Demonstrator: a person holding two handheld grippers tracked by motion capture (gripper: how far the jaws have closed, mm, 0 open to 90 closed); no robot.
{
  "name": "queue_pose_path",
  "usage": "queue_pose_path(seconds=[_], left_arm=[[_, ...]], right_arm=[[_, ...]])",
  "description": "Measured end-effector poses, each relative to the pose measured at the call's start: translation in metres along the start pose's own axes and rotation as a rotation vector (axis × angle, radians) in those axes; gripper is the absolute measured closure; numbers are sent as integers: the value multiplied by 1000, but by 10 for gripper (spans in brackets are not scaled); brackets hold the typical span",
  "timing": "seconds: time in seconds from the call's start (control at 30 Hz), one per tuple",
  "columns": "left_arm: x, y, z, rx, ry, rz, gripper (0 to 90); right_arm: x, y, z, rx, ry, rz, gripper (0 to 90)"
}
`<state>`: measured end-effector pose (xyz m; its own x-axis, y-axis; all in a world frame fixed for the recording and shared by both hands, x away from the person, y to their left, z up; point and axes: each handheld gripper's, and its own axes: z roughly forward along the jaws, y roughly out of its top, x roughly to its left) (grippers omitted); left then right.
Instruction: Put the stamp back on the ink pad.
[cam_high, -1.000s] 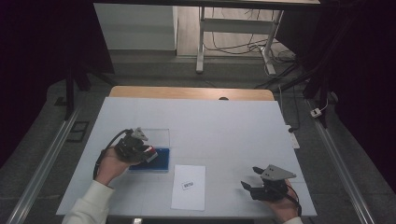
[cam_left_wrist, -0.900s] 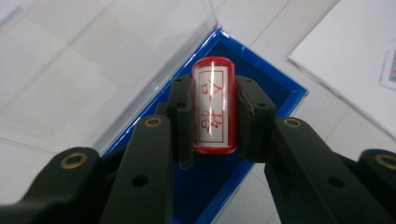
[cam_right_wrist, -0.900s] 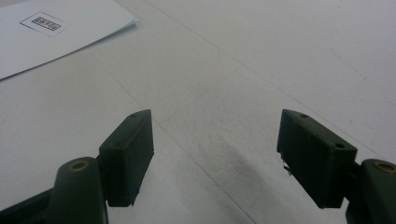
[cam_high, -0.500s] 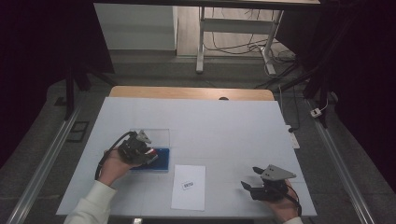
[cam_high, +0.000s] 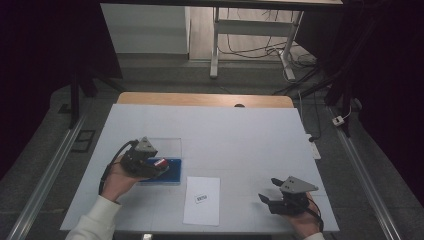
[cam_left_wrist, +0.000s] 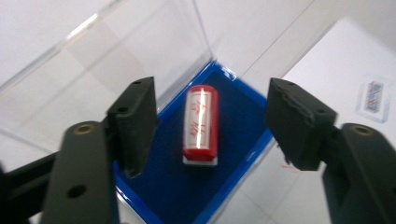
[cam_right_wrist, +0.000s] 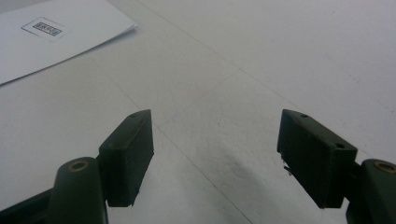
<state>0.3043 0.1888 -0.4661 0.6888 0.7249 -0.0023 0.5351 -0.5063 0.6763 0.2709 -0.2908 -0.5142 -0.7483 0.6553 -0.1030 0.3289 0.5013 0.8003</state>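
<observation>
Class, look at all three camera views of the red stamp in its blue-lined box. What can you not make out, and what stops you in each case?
- Red stamp: the writing on its side is blurred in the left gripper view.
- Stamp's printing face: turned away from the camera.
- Sheet of paper: its small printed label is too small to read.
- Left gripper: jaws open, but the high view hides the box's blue lining beneath it.

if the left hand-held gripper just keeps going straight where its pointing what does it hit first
Most likely the red stamp, lying on the blue pad of the clear box. It sits centred between the open jaws of the left hand-held gripper, untouched; depth is hard to judge.
</observation>
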Motion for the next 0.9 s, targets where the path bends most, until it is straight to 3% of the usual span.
queue_pose_path(seconds=[0.2, 0.43, 0.73, 0.9], left_arm=[[-11, -23, -17, -83, 34, -21, 281], [-21, -48, -22, -112, 35, -59, 271], [-31, -83, -26, -100, 38, -94, 273], [-34, -93, -27, -105, 32, -104, 273]], right_arm=[[-2, 1, -4, -19, -3, 1, 266], [-3, 2, -5, -31, -5, -1, 265], [-6, 2, -9, -41, -28, -5, 266], [-8, 2, -10, -49, -34, 2, 266]])
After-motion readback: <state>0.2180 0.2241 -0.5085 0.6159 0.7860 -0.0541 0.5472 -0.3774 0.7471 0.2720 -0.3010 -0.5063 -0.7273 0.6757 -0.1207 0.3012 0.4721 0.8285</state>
